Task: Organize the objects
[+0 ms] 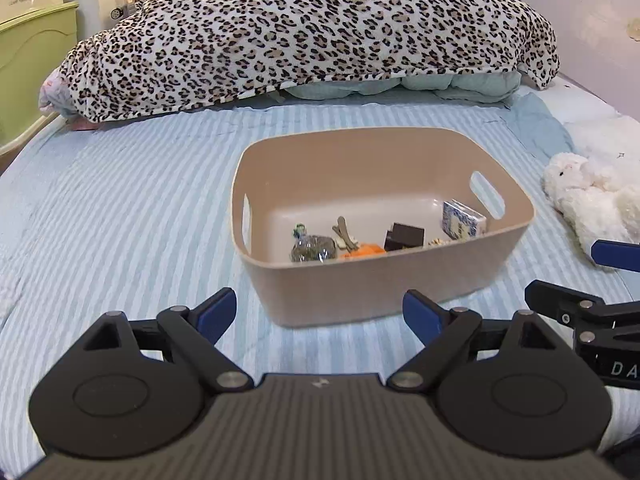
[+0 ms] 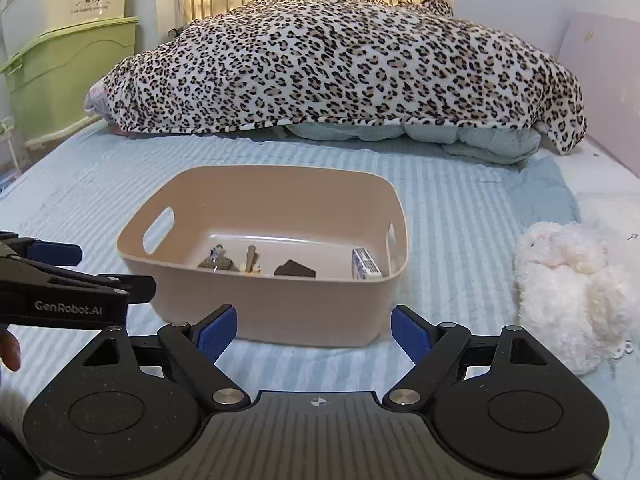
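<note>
A beige plastic bin stands on the striped blue bed. Inside it lie a small dark bag, an orange item, a dark brown block and a blue-and-white box. A white plush toy lies on the bed to the right of the bin. My left gripper is open and empty, just in front of the bin. My right gripper is open and empty, in front of the bin, with the plush to its right.
A leopard-print blanket is heaped over pale bedding at the far end of the bed. A green plastic cabinet stands at the left. A wall panel runs along the right side.
</note>
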Demonstrator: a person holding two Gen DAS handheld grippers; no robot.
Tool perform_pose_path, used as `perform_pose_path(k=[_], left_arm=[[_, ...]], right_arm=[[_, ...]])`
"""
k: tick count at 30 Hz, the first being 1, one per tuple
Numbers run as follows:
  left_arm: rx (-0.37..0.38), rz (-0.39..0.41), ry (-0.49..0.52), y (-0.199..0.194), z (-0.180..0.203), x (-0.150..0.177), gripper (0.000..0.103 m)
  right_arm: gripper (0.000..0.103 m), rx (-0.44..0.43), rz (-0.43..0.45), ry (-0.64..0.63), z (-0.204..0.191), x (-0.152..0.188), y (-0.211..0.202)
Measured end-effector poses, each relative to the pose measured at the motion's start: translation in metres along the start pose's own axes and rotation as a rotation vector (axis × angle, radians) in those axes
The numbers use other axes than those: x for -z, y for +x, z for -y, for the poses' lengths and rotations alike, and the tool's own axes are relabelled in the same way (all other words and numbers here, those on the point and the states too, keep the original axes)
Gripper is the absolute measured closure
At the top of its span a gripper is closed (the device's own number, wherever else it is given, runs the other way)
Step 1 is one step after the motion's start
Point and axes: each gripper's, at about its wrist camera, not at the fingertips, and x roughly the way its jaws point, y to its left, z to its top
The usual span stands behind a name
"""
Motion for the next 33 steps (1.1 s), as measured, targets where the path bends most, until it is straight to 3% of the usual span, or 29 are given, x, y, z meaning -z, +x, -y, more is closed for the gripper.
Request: perform_pose_path(k=[14,33], left_arm=[[-0.031,0.03,0.056,-0.047,0.012,0.047,0.013],[0.017,0.099,-0.028,-0.096,0.013,0.082,0.013]], right_arm=[[0.017,-0.012,0.043,-0.009,-0.019,0.03,-0.047],[0.017,-0.043,0.064,0.038,-0.024,0.07,-0.087]])
